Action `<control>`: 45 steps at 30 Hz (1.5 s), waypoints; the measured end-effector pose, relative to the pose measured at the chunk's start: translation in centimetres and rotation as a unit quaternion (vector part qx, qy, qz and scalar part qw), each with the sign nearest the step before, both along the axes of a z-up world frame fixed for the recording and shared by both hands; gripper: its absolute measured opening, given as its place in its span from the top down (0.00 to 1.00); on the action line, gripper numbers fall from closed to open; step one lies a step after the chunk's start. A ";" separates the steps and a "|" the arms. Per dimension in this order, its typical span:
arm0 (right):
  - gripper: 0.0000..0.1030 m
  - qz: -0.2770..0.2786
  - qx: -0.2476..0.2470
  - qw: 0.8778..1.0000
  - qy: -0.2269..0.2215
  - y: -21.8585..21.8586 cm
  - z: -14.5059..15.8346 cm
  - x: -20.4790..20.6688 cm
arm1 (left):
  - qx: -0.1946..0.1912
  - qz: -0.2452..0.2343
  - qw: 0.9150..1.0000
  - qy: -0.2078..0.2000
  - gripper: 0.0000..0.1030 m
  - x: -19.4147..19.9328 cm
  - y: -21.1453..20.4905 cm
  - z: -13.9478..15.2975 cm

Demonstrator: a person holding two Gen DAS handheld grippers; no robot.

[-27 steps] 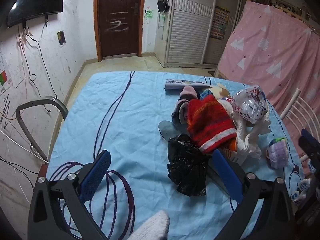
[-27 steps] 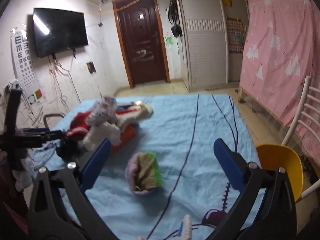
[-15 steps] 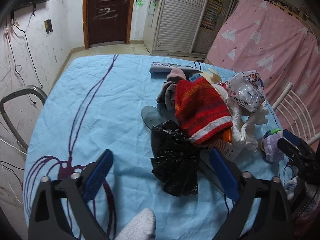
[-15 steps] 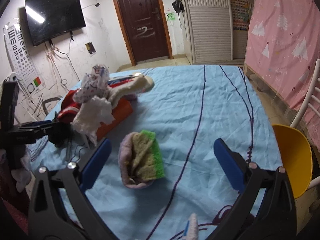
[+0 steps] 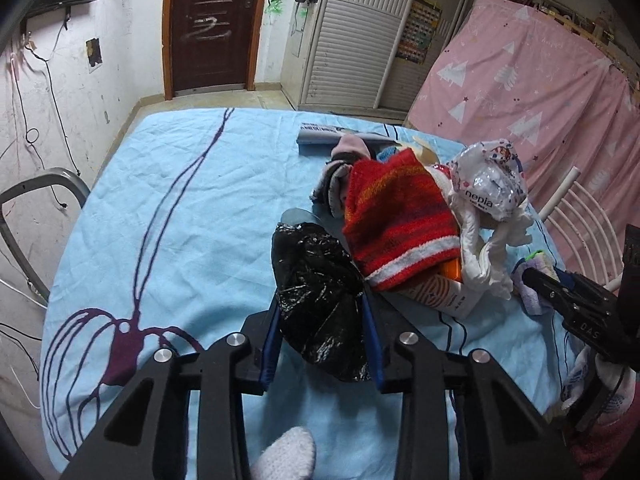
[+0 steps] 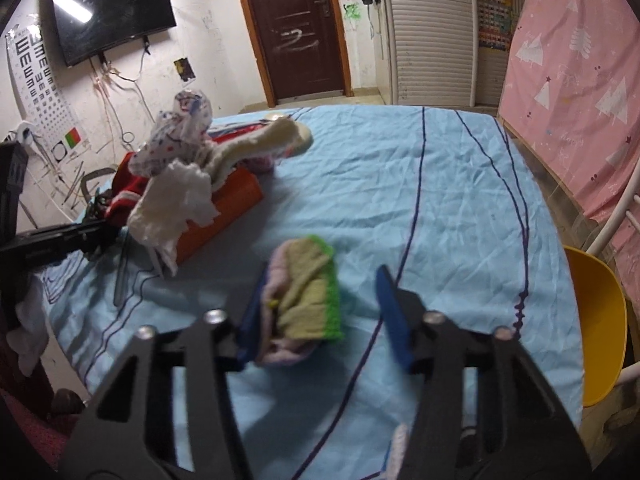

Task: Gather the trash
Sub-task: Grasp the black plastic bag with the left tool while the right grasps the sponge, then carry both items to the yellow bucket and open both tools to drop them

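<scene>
A crumpled black plastic bag (image 5: 320, 300) is being pinched between the blue pads of the left tongs (image 5: 322, 344) on the blue-clothed counter (image 5: 180, 208). The right tongs (image 6: 320, 320) are being held apart around a pink-and-green cloth (image 6: 306, 296), its left pad touching. Beyond, a red knitted hat (image 5: 396, 220) is being crowded by white wrappers (image 5: 488, 188).

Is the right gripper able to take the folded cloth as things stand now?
Probably yes. The right gripper is open, and the folded cloth already lies between its fingers, against the left one. Nothing covers the cloth; the pile sits apart from it.
</scene>
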State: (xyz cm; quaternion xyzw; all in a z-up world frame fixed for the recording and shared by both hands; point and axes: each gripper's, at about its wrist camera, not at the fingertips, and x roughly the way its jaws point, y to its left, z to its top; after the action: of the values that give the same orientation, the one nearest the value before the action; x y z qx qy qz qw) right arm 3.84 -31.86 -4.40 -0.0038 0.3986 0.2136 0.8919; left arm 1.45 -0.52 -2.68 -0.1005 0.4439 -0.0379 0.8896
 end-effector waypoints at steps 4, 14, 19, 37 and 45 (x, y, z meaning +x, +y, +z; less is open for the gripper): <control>0.79 0.009 0.019 1.000 -0.008 -0.1 0.3 -0.4 | -0.029 0.013 0.999 -0.026 0.75 -1.1 0.9 1.8; 0.80 -0.005 0.050 0.998 -0.045 -2.2 2.5 -1.2 | 0.033 -0.014 0.997 -0.067 0.75 -0.5 -2.2 7.7; 0.80 -0.041 0.063 0.995 -0.069 -6.0 4.0 -1.2 | 0.026 -0.048 0.993 -0.104 0.75 0.5 -6.4 10.5; 0.80 -0.214 0.013 0.971 -0.104 -21.7 4.0 0.7 | -0.013 -0.253 0.960 -0.124 0.75 5.7 -26.8 11.3; 0.80 -0.261 -0.002 0.961 -0.094 -25.9 1.1 2.9 | -0.010 -0.312 0.947 -0.078 0.75 9.0 -36.6 8.7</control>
State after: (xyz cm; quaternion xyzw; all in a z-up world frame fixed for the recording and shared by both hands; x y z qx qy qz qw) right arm 6.75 -57.74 -3.27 0.0784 0.3004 -0.0282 0.9502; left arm 10.44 -37.14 5.98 0.0373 0.3817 -0.3262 0.8640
